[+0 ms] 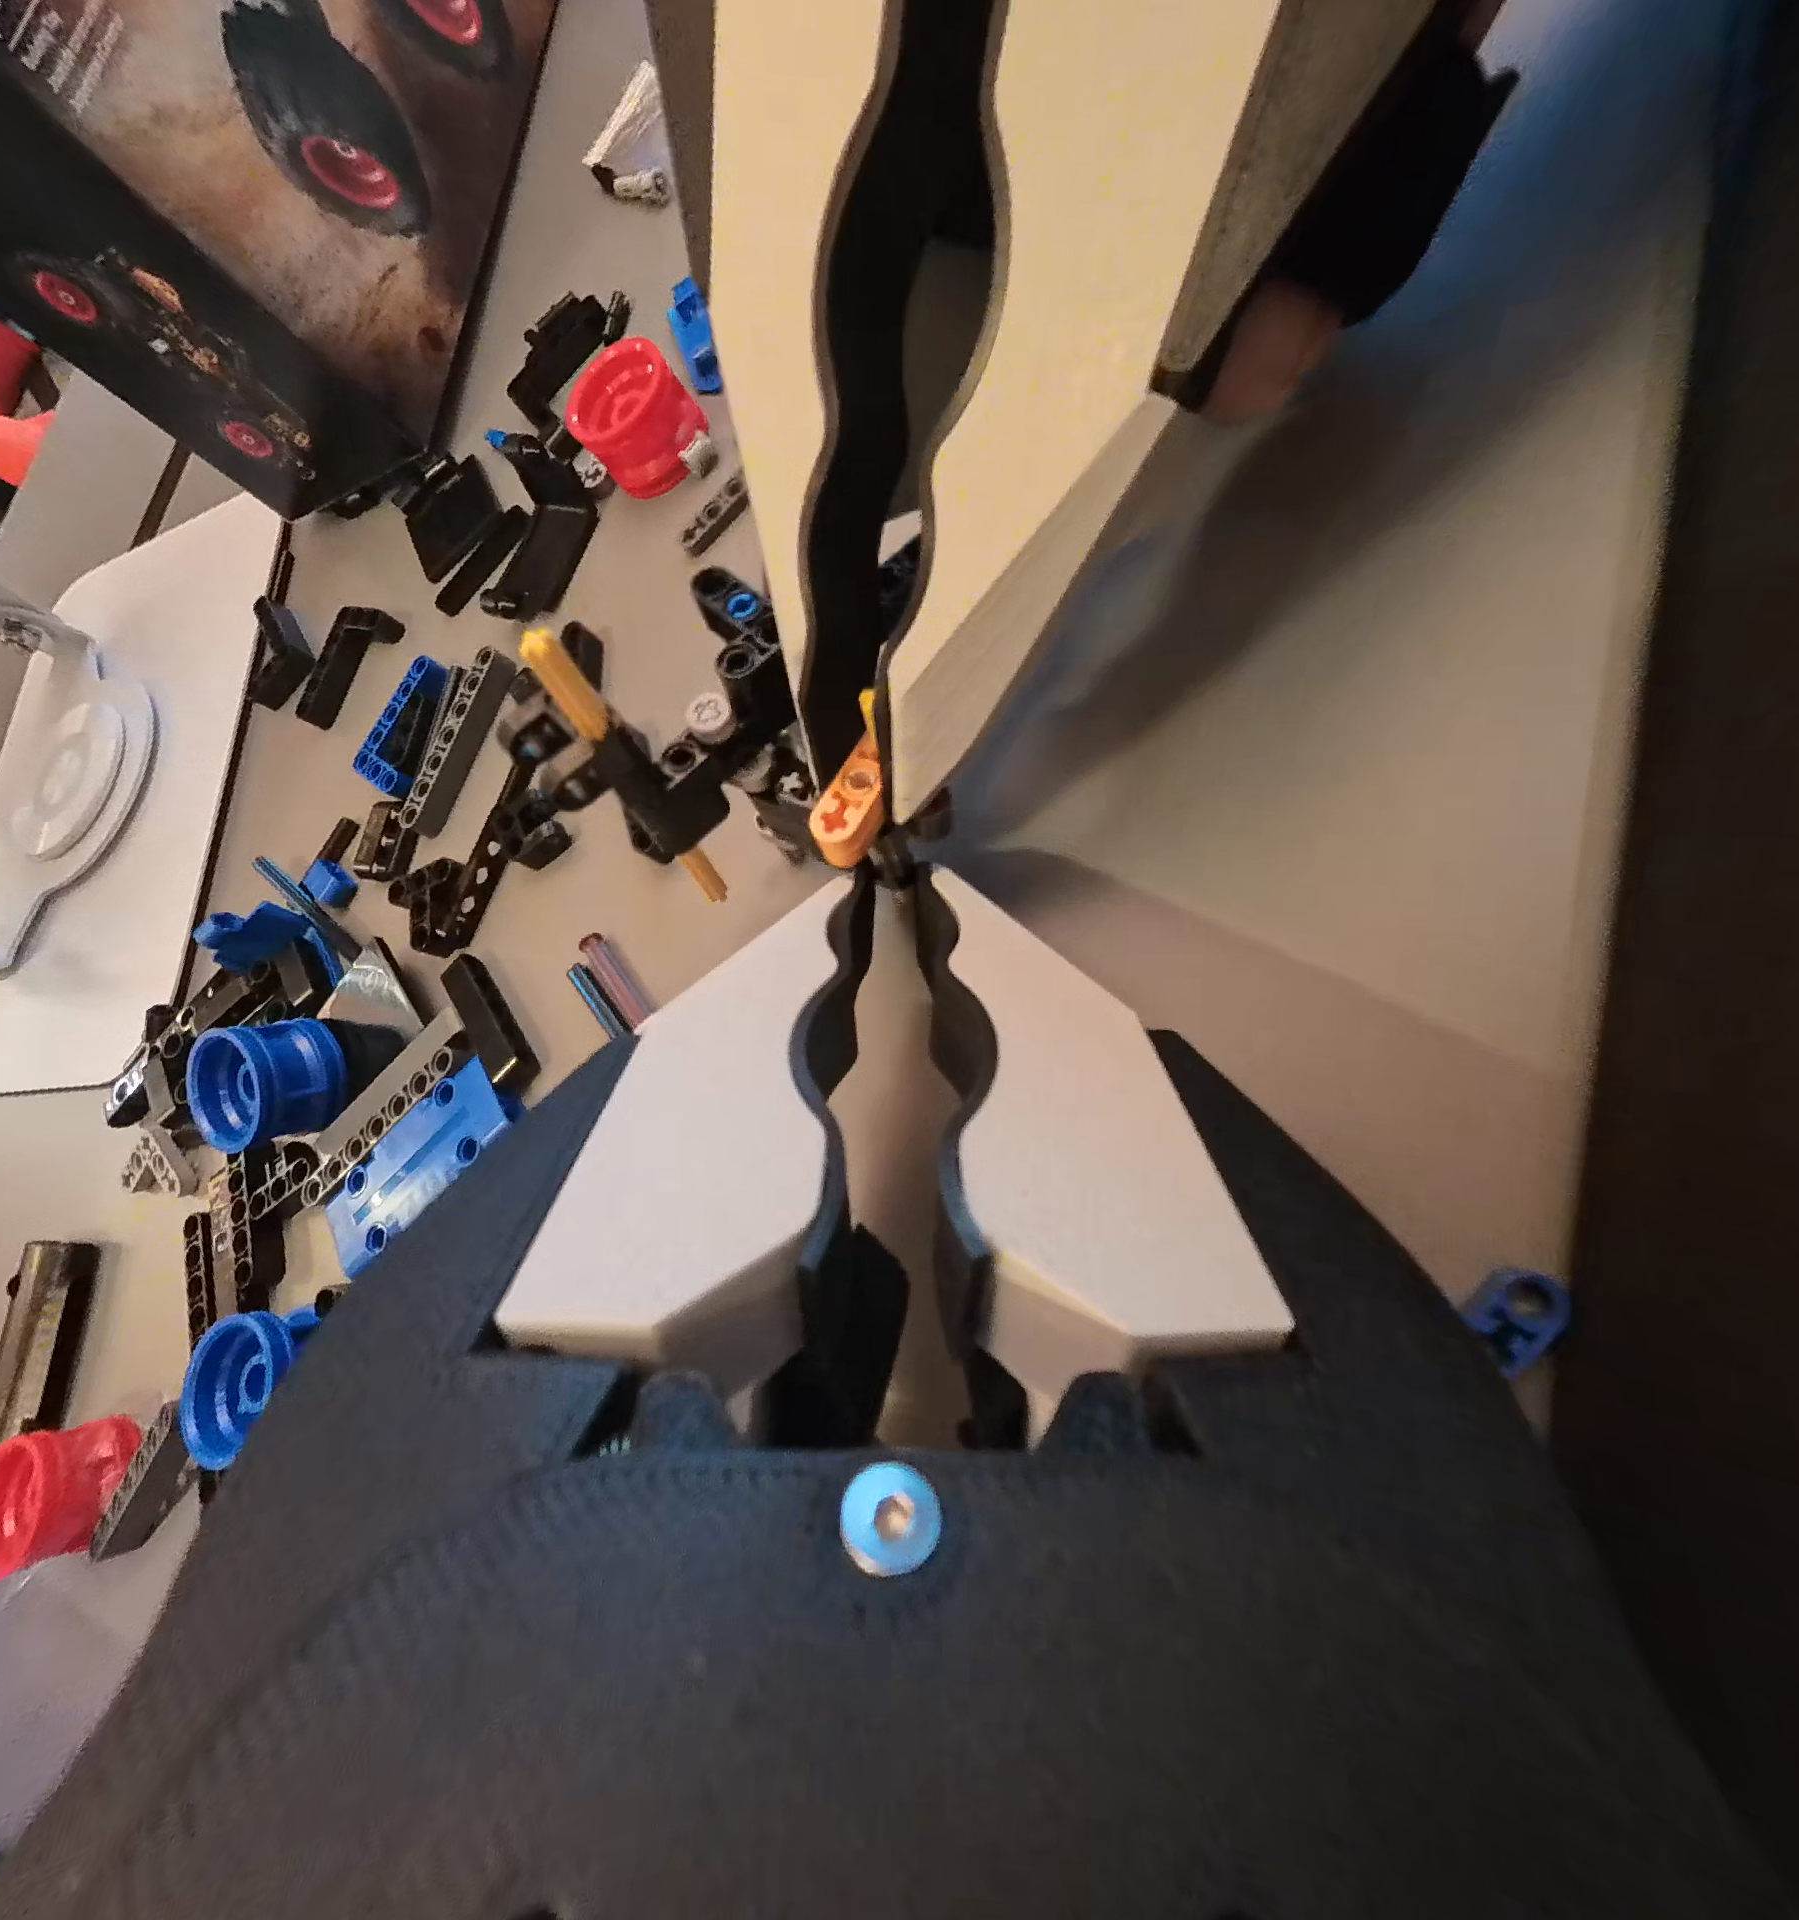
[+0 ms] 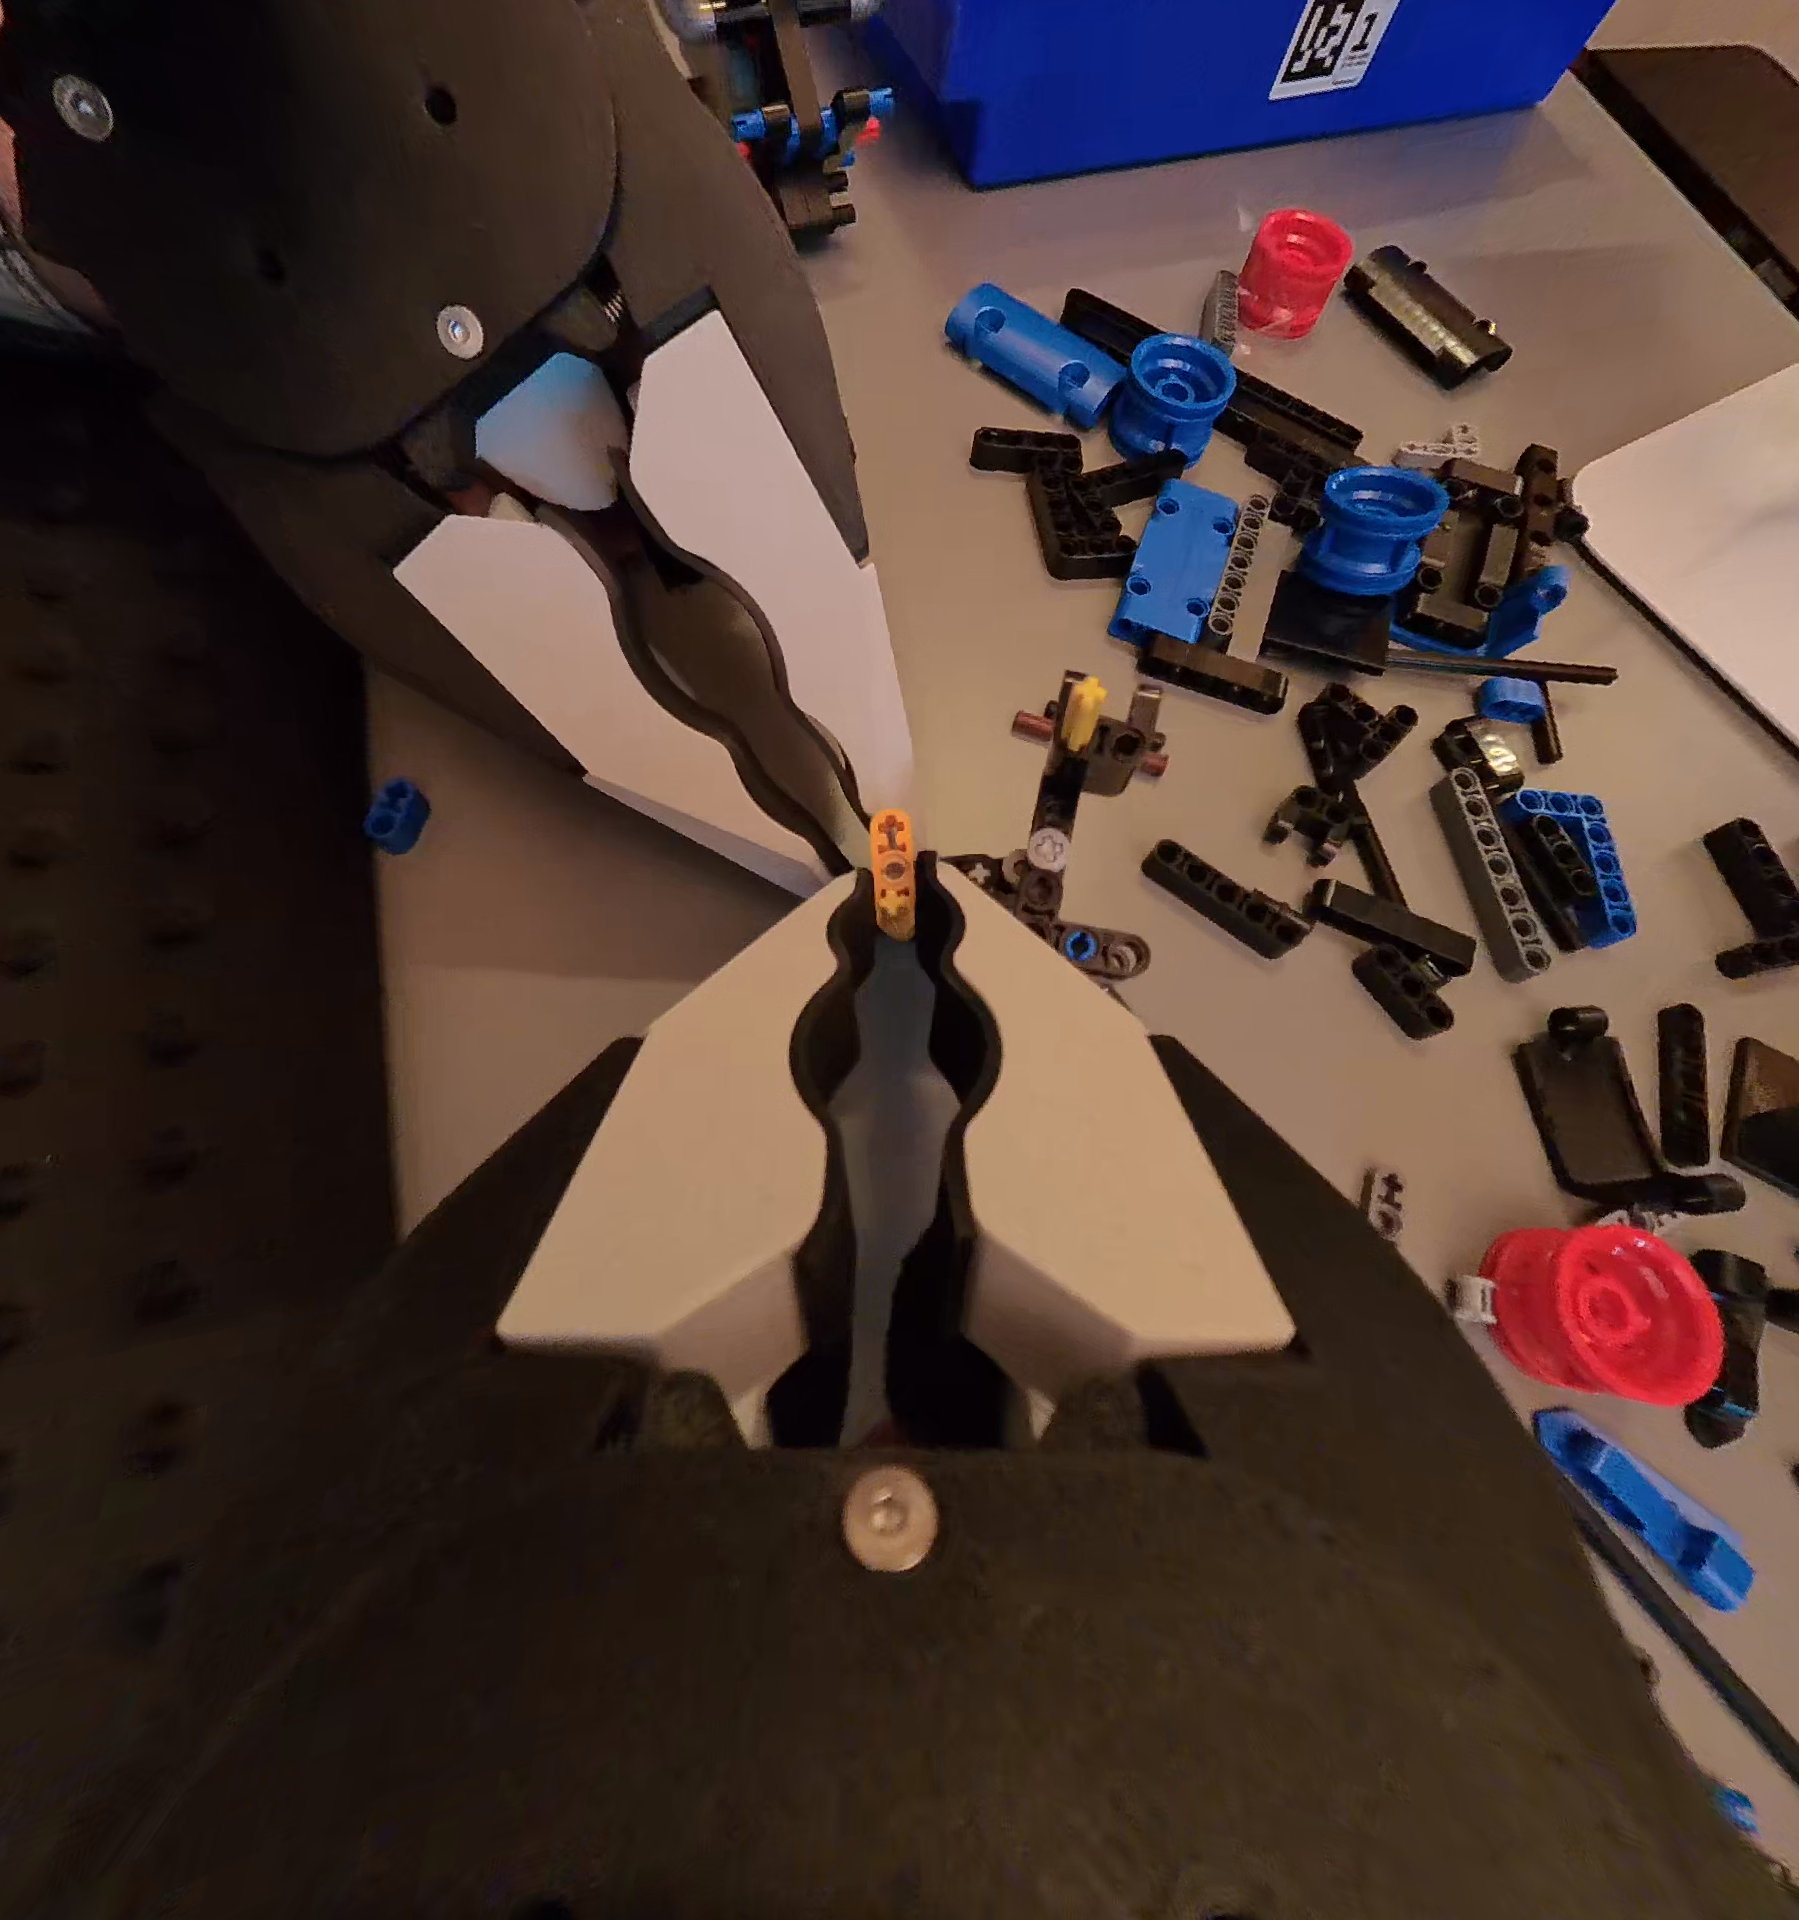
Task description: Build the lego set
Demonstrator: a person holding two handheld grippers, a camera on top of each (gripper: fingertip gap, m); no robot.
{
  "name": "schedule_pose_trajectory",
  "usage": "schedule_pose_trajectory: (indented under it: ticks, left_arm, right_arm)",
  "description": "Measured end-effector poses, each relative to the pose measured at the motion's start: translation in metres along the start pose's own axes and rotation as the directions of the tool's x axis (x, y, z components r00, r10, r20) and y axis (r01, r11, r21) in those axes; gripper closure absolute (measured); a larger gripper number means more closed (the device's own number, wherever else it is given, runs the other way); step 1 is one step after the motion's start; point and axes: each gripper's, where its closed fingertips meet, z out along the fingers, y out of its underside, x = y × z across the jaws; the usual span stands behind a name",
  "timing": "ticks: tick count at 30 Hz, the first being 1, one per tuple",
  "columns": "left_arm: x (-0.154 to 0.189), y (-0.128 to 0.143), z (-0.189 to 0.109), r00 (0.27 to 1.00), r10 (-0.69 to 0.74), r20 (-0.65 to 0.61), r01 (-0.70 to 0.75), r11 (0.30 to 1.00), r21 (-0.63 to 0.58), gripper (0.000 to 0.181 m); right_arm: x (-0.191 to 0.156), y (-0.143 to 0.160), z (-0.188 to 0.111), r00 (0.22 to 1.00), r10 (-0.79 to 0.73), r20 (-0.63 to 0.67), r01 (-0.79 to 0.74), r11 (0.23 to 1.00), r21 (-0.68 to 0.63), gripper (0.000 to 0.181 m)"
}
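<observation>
My right gripper [image 2: 895, 896] is shut on a small orange beam [image 2: 893, 878] and holds it upright above the grey table [image 2: 583, 935]. In the left wrist view the right gripper [image 1: 867, 774] comes down from the top with the orange beam [image 1: 848, 812] at its tips. My left gripper [image 1: 887, 883] is shut on a small black piece [image 1: 896, 862], pressed against the end of the orange beam. In the right wrist view the left gripper [image 2: 841, 836] reaches in from the upper left, and its tips touch the beam's far side.
Loose black, blue and grey pieces cover the table, with red hubs [image 2: 1601, 1314], blue hubs [image 2: 1378, 525] and a small assembly with a yellow axle [image 2: 1087, 727]. The set's box [image 1: 199, 208] and a white plate [image 1: 95, 779] lie behind. A blue bin [image 2: 1238, 73] stands at the back. Only a small space, under 4 cm, lies between the two pairs of fingers.
</observation>
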Motion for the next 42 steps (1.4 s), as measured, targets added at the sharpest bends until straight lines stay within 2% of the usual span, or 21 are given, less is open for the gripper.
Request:
schedule_pose_trajectory:
  ticks: [2,4,5,8,12,14,17,21,23,26,30,34,36,38,42]
  left_arm:
    - [-0.001,0.001,0.0,1.0,0.015,0.008,-0.015,1.0,-0.006,0.175]
    - [-0.002,-0.001,-0.001,1.0,0.015,0.013,-0.015,1.0,0.01,0.171]
    - [-0.004,-0.003,-0.003,1.0,-0.001,0.014,0.001,1.0,0.016,0.161]
    - [-0.008,-0.002,-0.01,0.999,-0.033,0.002,0.033,0.999,0.031,0.146]
    - [-0.028,-0.02,-0.032,0.987,-0.156,-0.035,0.16,0.972,0.174,0.13]
    - [-0.027,-0.021,-0.034,0.993,-0.106,-0.042,0.111,0.979,0.17,0.123]
    - [-0.018,-0.026,-0.027,0.99,-0.099,-0.097,0.115,0.979,0.167,0.127]
    - [-0.002,-0.039,-0.028,0.928,-0.218,-0.303,0.288,0.935,0.207,0.153]
    - [-0.004,-0.039,-0.029,0.905,-0.264,-0.333,0.344,0.915,0.21,0.168]
    - [-0.014,-0.038,-0.031,0.889,-0.326,-0.322,0.405,0.888,0.219,0.17]
    - [-0.026,-0.037,-0.038,0.842,-0.421,-0.339,0.511,0.824,0.245,0.175]
    - [-0.031,-0.039,-0.043,0.804,-0.467,-0.369,0.571,0.778,0.26,0.175]
    - [-0.033,-0.037,-0.042,0.789,-0.485,-0.376,0.592,0.765,0.255,0.175]
    - [-0.036,-0.038,-0.044,0.765,-0.514,-0.388,0.626,0.735,0.26,0.175]
    - [-0.043,-0.043,-0.049,0.714,-0.552,-0.431,0.687,0.671,0.277,0.175]
  right_arm:
    - [0.001,-0.002,0.001,1.0,0.007,0.01,-0.007,1.0,0.004,0.176]
    - [0.003,-0.003,-0.002,0.994,0.088,0.064,-0.089,0.996,0.027,0.176]
    - [0.004,-0.006,-0.006,0.987,0.129,0.098,-0.133,0.99,0.042,0.176]
    - [0.003,-0.009,-0.014,0.945,0.225,0.235,-0.242,0.969,0.046,0.176]
    - [-0.001,-0.015,-0.03,0.856,0.292,0.427,-0.342,0.939,0.043,0.176]
    - [-0.01,-0.021,-0.04,0.786,0.306,0.537,-0.374,0.927,0.019,0.176]
    - [-0.024,-0.022,-0.048,0.715,0.287,0.638,-0.335,0.941,-0.048,0.176]
    - [-0.036,-0.023,-0.048,0.722,0.214,0.658,-0.216,0.973,-0.08,0.176]
    - [-0.031,-0.026,-0.044,0.757,0.197,0.623,-0.192,0.978,-0.076,0.176]
    - [-0.023,-0.033,-0.041,0.814,0.156,0.56,-0.162,0.986,-0.039,0.175]
    - [-0.008,-0.052,-0.046,0.884,0.095,0.458,-0.148,0.986,0.081,0.159]
    - [0.007,-0.06,-0.052,0.939,0.061,0.337,-0.118,0.981,0.152,0.154]
    - [0.012,-0.054,-0.052,0.963,0.044,0.266,-0.082,0.988,0.134,0.153]
    - [0.017,-0.046,-0.054,0.988,-0.044,0.148,0.027,0.993,0.117,0.151]
    - [0.019,-0.032,-0.052,0.976,-0.215,-0.04,0.216,0.976,0.033,0.147]
